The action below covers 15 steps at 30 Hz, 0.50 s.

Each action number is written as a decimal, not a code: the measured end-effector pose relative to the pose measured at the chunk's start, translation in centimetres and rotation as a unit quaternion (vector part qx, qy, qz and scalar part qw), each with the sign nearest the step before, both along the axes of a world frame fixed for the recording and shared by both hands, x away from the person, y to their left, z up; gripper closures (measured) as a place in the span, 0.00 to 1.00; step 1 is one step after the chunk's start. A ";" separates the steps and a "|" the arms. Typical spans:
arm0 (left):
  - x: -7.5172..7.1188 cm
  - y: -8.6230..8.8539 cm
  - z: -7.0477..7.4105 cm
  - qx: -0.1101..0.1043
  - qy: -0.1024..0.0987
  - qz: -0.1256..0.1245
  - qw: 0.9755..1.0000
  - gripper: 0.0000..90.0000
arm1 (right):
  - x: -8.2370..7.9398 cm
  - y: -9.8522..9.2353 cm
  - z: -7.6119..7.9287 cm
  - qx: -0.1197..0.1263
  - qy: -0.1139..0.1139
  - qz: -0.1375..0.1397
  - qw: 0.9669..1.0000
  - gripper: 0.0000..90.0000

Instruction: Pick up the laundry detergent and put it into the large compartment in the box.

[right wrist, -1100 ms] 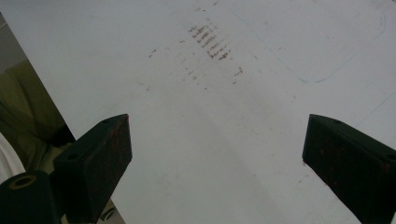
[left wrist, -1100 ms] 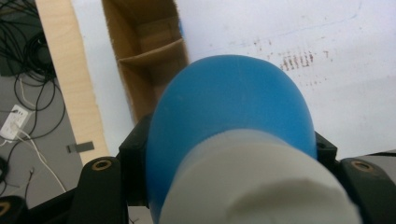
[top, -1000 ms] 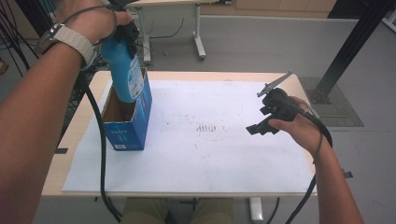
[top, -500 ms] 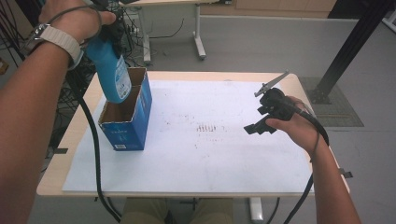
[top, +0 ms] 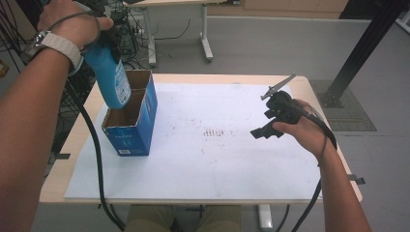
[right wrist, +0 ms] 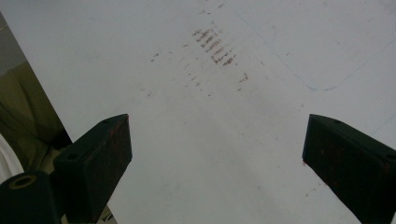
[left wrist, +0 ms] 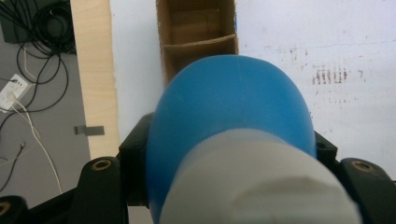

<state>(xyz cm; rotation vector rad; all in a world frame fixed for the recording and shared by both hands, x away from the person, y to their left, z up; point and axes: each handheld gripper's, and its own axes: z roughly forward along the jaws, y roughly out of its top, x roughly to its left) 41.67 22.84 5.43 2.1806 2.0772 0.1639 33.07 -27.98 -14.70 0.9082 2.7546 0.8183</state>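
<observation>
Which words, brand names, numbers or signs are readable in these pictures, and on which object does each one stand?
No text can be read with certainty.
Blue cardboard box: pale print on its front face, too small and blurred to read.
Blue bottle: a white label patch on its side, blurred, not readable.
White table sheet: brown smudged marks, no letters or numbers.
</observation>
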 end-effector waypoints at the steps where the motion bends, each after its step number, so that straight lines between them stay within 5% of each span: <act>1: 0.0 0.1 -0.1 -0.001 0.000 0.000 1.000 0.42 | 0.1 0.0 -0.1 0.000 0.001 0.000 1.000 0.09; 15: 0.9 0.5 -1.7 -0.002 0.011 0.005 1.000 0.42 | 0.2 0.1 -0.3 0.001 0.002 -0.002 1.000 0.09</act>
